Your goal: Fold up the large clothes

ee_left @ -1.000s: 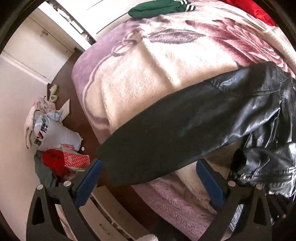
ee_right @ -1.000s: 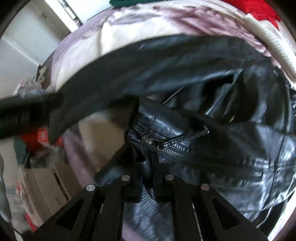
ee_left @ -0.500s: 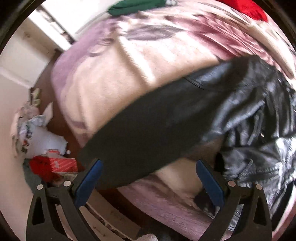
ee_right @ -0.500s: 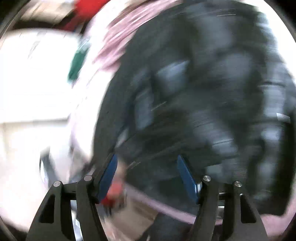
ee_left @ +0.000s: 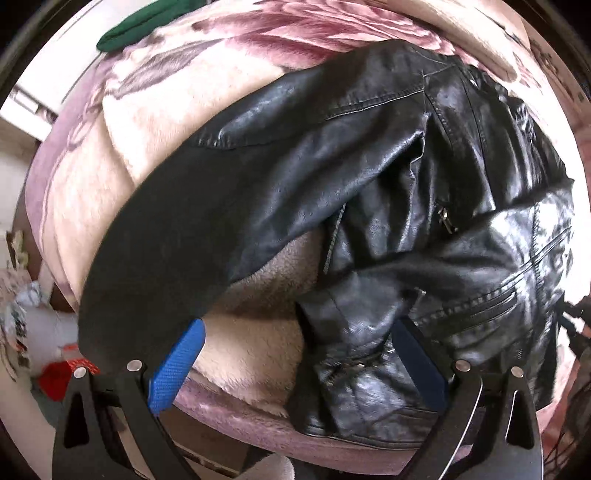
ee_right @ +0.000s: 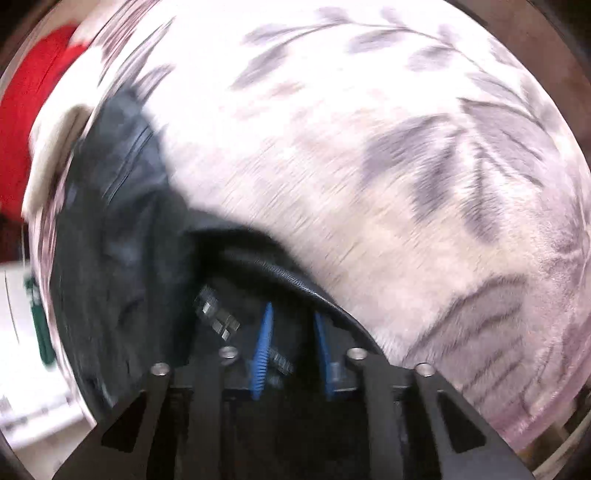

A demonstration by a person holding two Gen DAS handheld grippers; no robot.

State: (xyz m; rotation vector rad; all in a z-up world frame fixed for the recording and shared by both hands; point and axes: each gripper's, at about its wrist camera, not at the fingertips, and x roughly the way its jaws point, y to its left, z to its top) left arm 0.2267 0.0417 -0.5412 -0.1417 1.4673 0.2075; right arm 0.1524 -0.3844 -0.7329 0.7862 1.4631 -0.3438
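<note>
**Jacket fold barely started: right jaws closing on hem, left jaws wide and empty**

Right gripper (ee_right: 291,347): jaws narrow and closing, a dark zippered edge of the black leather jacket (ee_left: 388,192) sits between the blue pads. Frame is blurred, so can't confirm the pads are pressing yet.

Left gripper (ee_left: 295,354): jaws wide, nothing gripped. Between them is bare bed blanket (ee_left: 251,332); the jacket's crumpled lower front lies at the right jaw, one sleeve (ee_left: 192,229) runs out past the left jaw, over the bed edge.

Beyond the jaws: the jacket body is bunched, panels overlapping unevenly, zips showing. Farther off, a green garment (ee_left: 147,22) at the far blanket edge; a red one (ee_right: 22,110) is in the right view.

Judgement: early stage. No clean fold visible. Left to do: flatten the body, bring the sleeves in, fold.
</note>
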